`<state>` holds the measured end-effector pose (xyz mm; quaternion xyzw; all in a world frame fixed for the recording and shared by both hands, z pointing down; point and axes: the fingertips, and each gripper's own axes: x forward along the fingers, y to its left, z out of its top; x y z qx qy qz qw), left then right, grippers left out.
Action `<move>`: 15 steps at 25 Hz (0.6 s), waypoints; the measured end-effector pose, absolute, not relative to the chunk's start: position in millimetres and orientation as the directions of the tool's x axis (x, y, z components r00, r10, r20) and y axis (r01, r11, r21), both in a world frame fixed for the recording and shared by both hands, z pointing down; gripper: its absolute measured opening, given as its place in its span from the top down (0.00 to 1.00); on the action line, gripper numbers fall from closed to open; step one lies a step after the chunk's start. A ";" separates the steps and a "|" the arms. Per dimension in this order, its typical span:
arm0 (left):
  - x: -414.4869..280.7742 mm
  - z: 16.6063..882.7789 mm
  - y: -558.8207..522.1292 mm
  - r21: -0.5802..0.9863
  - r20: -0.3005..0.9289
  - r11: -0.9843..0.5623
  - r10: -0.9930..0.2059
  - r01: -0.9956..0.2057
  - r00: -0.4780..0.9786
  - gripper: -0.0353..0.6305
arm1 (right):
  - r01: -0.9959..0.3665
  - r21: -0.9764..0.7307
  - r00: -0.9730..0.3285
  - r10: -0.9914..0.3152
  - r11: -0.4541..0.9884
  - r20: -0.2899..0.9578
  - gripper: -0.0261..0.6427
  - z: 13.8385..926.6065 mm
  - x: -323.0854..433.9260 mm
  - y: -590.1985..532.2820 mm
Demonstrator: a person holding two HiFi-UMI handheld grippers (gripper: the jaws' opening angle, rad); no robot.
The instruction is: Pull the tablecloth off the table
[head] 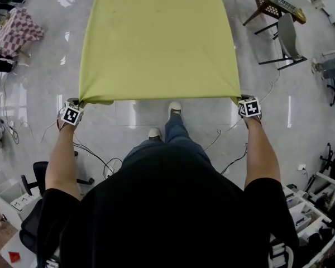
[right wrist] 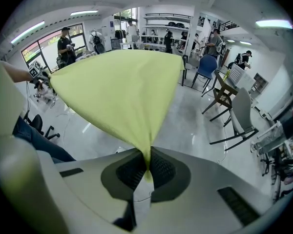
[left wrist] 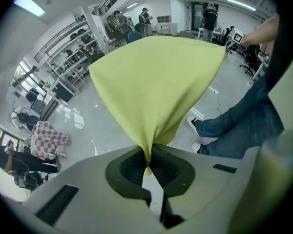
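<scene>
Here both forearms reach forward and down, wide apart, with the left tongs [head: 80,101] and right tongs [head: 239,99] each pinched tight on 1 near corner of the yellow-green tablecloth [head: 159,41]. The cloth stretches taut away from the person, hiding whatever lies beneath it. Around it is a glossy grey floor [head: 39,77], with chairs [head: 279,21] at the far right.

The glossy grey floor [head: 301,105] fills the head view. A pink-and-white checkered cloth [head: 19,29] lies at 10 o'clock. A grey chair [head: 287,38] stands at 2 o'clock, with a wooden chair [head: 268,4] just beyond it at 1 o'clock. Thin cables [head: 97,156] trail across the floor at 8 o'clock, near a black office chair [head: 33,177]. In the right gripper view, a blue chair [right wrist: 206,66] stands at 1 o'clock. In the left gripper view, shelving racks [left wrist: 73,52] line the wall at 10 o'clock.
</scene>
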<state>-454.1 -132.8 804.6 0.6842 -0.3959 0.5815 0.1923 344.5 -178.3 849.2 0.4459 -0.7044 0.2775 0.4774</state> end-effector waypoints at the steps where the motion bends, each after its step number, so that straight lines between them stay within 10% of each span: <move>1: -455.6 802.1 -127.1 -0.199 0.946 -0.616 -0.324 -0.762 0.014 0.91 | -0.898 0.033 -0.146 -0.367 0.439 0.919 0.93 847.7 343.2 -169.5; 15: -478.5 776.3 -53.0 -0.182 0.941 -0.649 -0.333 -0.739 0.060 0.91 | -0.939 0.051 -0.100 -0.409 0.341 0.907 0.93 805.5 321.2 -83.1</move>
